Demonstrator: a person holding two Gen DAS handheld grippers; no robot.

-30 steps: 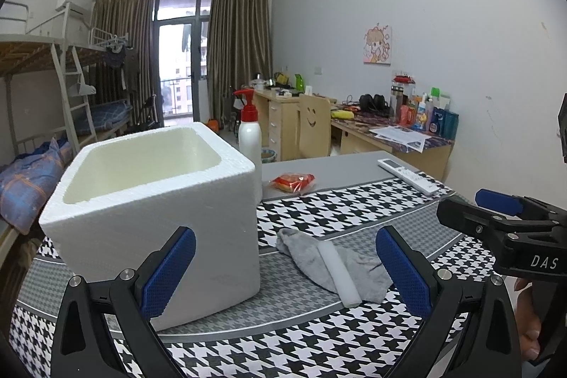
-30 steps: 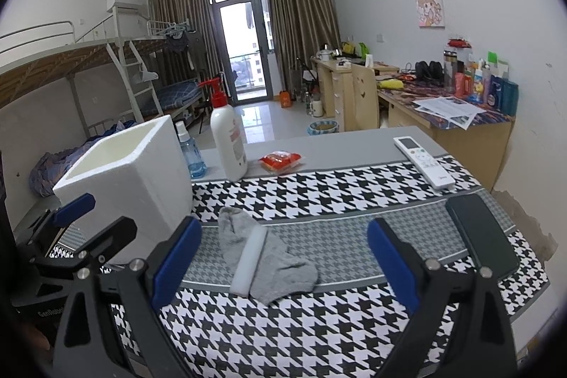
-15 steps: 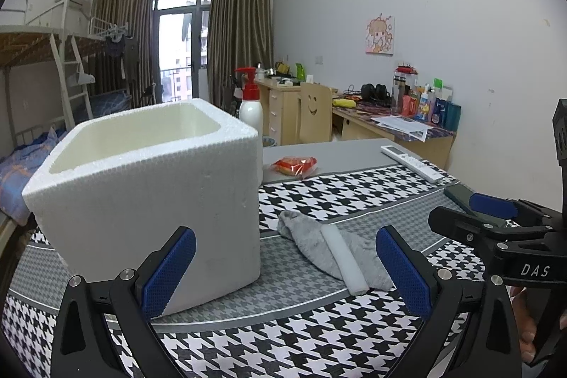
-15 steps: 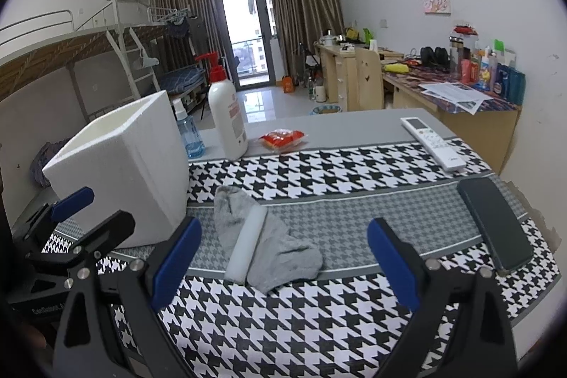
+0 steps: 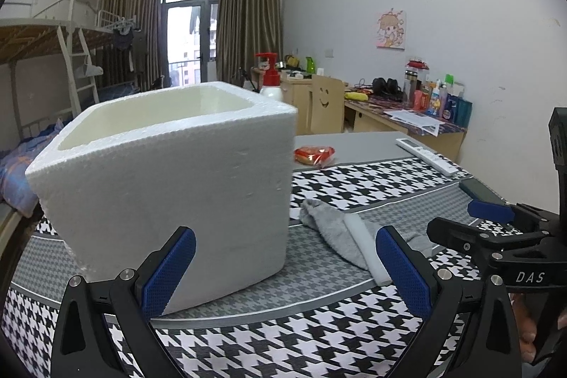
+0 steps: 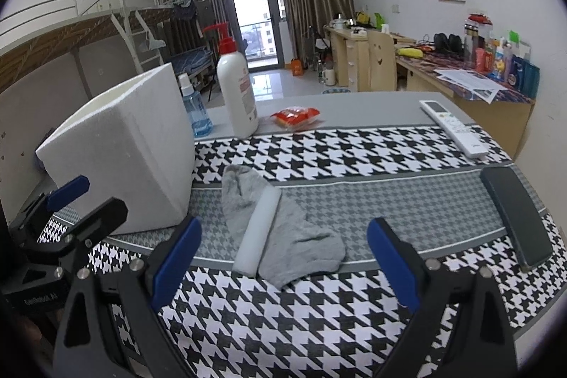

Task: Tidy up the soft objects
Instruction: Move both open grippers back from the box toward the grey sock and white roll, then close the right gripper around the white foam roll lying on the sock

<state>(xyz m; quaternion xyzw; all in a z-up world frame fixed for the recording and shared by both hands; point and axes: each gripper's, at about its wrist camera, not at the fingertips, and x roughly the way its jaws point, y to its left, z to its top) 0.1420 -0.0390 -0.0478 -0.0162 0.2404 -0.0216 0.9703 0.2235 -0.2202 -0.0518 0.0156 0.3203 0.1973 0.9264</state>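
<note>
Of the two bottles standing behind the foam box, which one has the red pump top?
The tall white bottle has the red pump. The shorter clear blue bottle to its left, next to the foam box, has a plain white cap.

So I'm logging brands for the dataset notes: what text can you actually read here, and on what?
"DAS": white letters on the right gripper body, left wrist view.
Left gripper body: a white marking, too blurred to read.
Pump bottle label: red print, too small.
Remote control and desk bottles: unreadable.
</note>
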